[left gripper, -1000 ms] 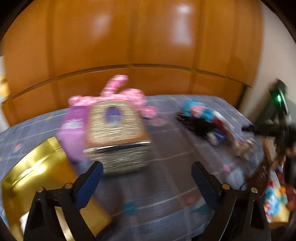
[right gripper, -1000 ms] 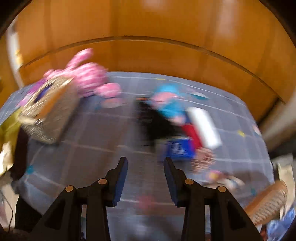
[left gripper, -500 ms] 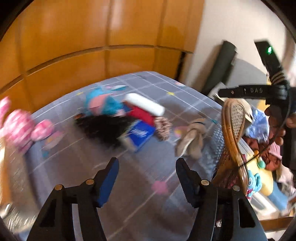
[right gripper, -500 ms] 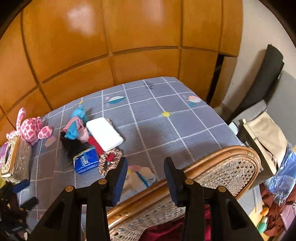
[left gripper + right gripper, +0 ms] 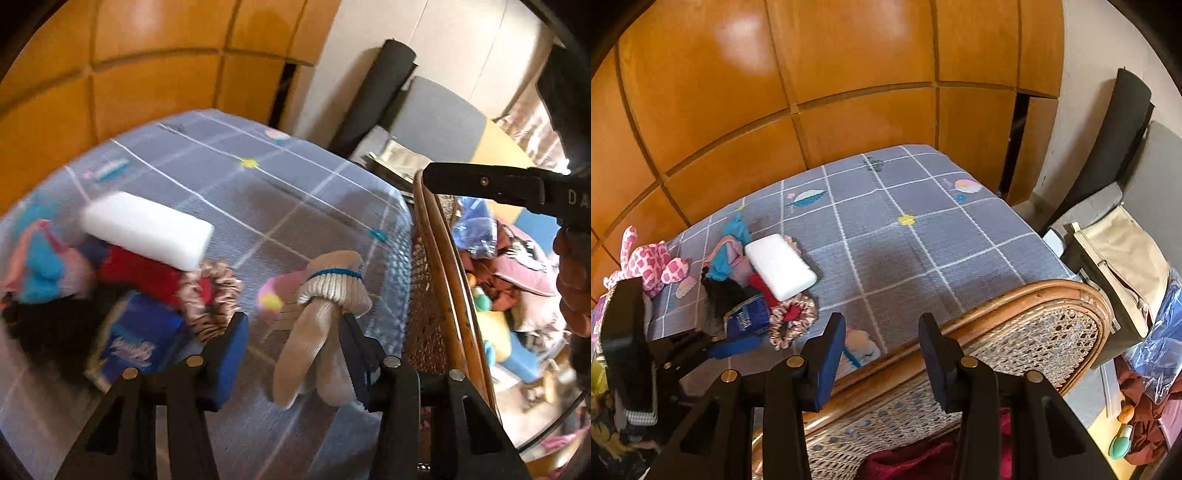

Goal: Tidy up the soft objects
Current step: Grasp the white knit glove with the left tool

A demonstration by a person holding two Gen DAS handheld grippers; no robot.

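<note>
A beige sock (image 5: 321, 325) with a ribbed cuff and a blue stripe lies on the grey checked bedspread (image 5: 280, 192) near its edge. My left gripper (image 5: 291, 350) is down around it, jaws closing. The right finger touches the sock; the left pad (image 5: 232, 354) stands clear of it. To the left lies a pile: a white pad (image 5: 147, 229), a satin scrunchie (image 5: 210, 295), a blue tissue pack (image 5: 136, 343), and red, black and turquoise cloth. My right gripper (image 5: 882, 354) hangs open and empty over the wicker board (image 5: 1034, 332).
A pink spotted plush (image 5: 646, 262) sits at the far left of the bed. Wooden wall panels (image 5: 849, 74) back the bed. Beyond the wicker board (image 5: 436, 277) are bags, clothes and a dark rolled mat (image 5: 1115, 140). A hand (image 5: 576, 280) holds the right gripper.
The left view swung right from the glittery box and pink plush to the pile, then came down around the beige sock with narrower jaws. The right view swung right over the wicker board.
</note>
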